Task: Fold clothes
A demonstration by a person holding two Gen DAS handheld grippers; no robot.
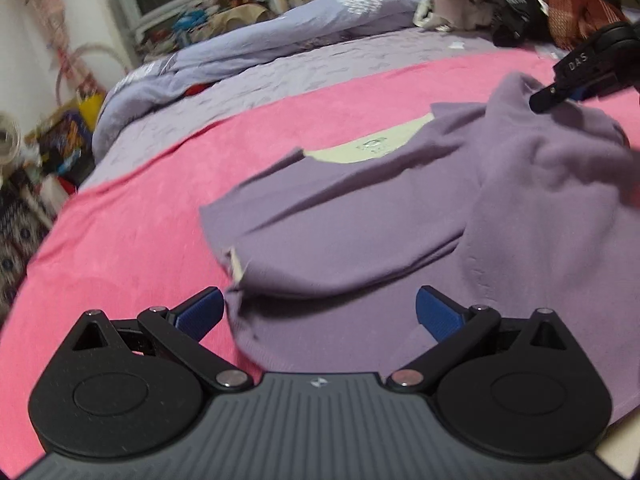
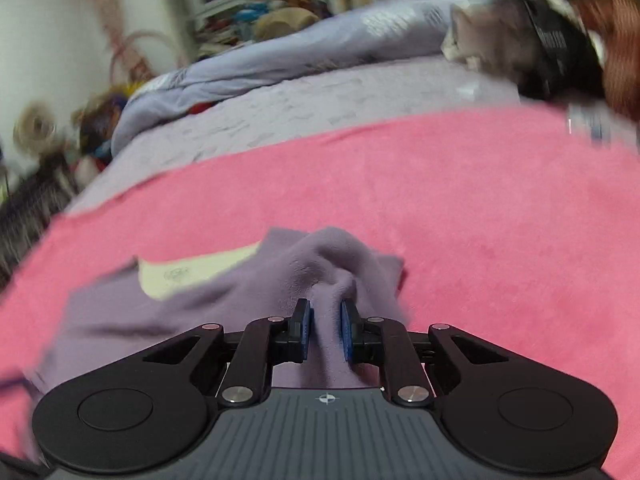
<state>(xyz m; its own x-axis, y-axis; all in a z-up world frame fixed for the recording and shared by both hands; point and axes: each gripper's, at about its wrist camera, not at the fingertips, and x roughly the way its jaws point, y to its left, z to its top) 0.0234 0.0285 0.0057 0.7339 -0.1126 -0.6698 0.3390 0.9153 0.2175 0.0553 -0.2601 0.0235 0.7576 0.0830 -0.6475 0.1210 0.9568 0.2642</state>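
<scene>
A purple sweater (image 1: 360, 216) with a pale yellow inner neck patch (image 1: 376, 142) lies on a pink blanket (image 1: 132, 240). My left gripper (image 1: 320, 312) is open, its blue pads either side of the sweater's near edge, holding nothing. My right gripper (image 2: 326, 330) is shut on a bunched fold of the purple sweater (image 2: 332, 264) and lifts it off the blanket (image 2: 500, 220). The right gripper also shows in the left wrist view (image 1: 560, 94), at the raised far right part of the sweater.
A lilac quilt (image 1: 280, 28) and a heap of clothes (image 1: 512, 4) lie at the far side of the bed. Baskets and clutter (image 1: 60, 132) stand on the floor to the left.
</scene>
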